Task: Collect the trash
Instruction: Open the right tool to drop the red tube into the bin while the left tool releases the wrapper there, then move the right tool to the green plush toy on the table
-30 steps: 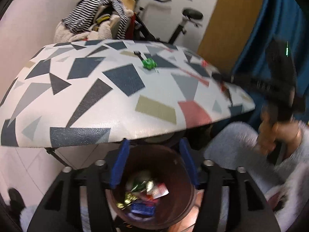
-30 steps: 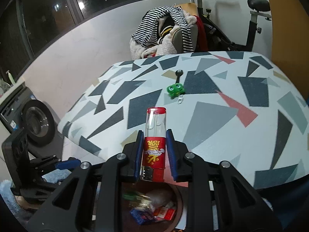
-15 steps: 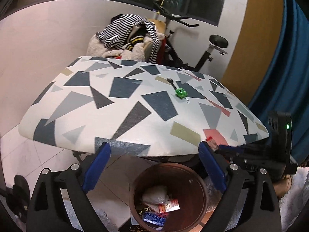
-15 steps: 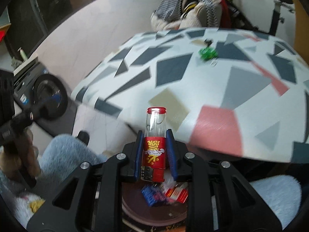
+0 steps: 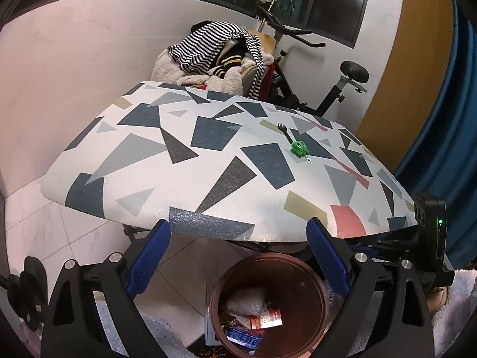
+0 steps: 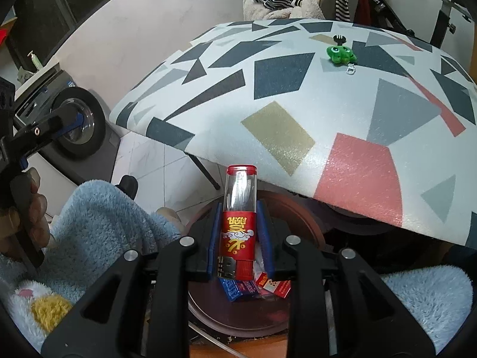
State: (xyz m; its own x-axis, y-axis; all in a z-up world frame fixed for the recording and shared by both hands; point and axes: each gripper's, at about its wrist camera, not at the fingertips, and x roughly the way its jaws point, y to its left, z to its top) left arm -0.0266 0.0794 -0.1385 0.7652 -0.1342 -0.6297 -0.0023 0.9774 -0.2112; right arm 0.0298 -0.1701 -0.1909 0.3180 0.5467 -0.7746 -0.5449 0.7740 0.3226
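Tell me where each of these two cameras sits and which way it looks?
Left wrist view: sits on the left gripper, looking past its open, empty jaws, down at the round brown trash bin and the patterned table.
Right wrist view: sits on the right gripper, jaws shut on a red-labelled clear lighter above the bin; a hand and fluffy blue sleeve show at left.
Shared: bin, table and green frog toy.
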